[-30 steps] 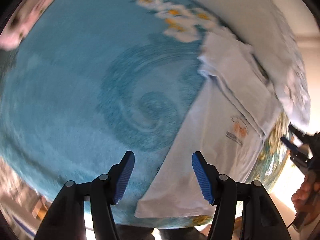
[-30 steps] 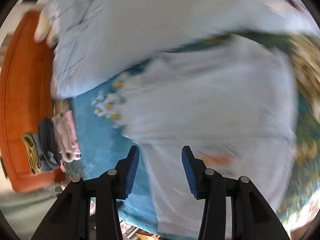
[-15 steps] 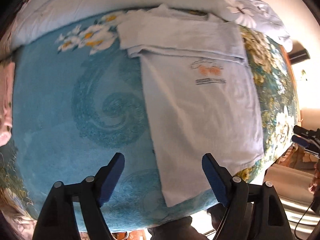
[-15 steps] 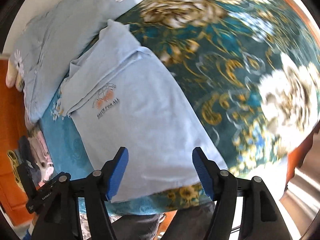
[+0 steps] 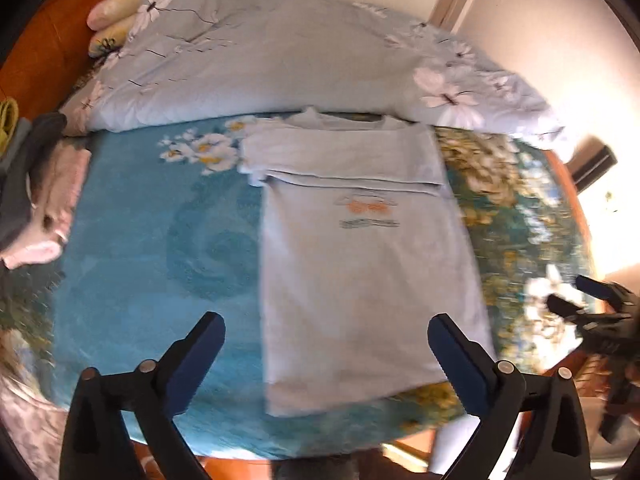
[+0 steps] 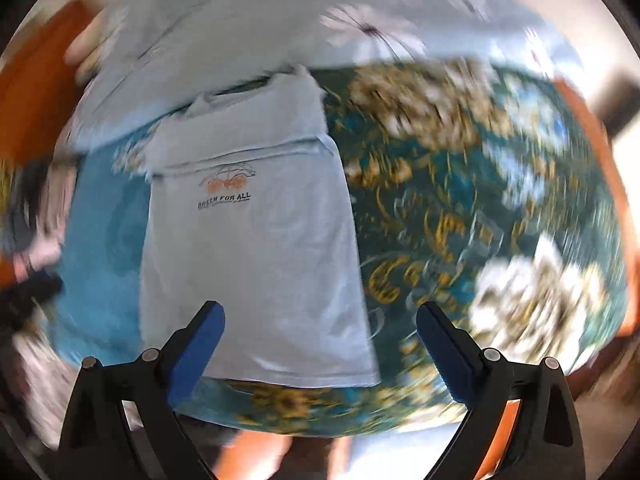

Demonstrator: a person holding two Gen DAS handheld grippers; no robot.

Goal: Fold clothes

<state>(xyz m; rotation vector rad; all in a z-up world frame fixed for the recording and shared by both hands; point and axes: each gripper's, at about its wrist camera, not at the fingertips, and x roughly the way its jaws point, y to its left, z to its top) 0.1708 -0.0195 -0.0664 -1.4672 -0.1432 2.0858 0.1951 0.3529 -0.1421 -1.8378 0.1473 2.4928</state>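
A light blue T-shirt (image 5: 360,272) lies flat on the teal flowered bedspread (image 5: 140,260), sleeves folded in across the chest, an orange print showing below them. It also shows in the right wrist view (image 6: 256,248). My left gripper (image 5: 326,354) is open and empty, held above the shirt's near hem. My right gripper (image 6: 320,344) is open and empty, above the hem's right corner; it also shows at the right edge of the left wrist view (image 5: 576,296).
A pale grey flowered duvet (image 5: 280,64) lies bunched along the far side of the bed. A stack of folded clothes (image 5: 44,200) sits at the left. An orange wooden headboard (image 5: 44,40) is far left. The bed's near edge (image 5: 320,436) is just below the grippers.
Both grippers have pulled back and up from the shirt and opened wider. The whole shirt and bed now show, with the view still blurred by motion on the right.
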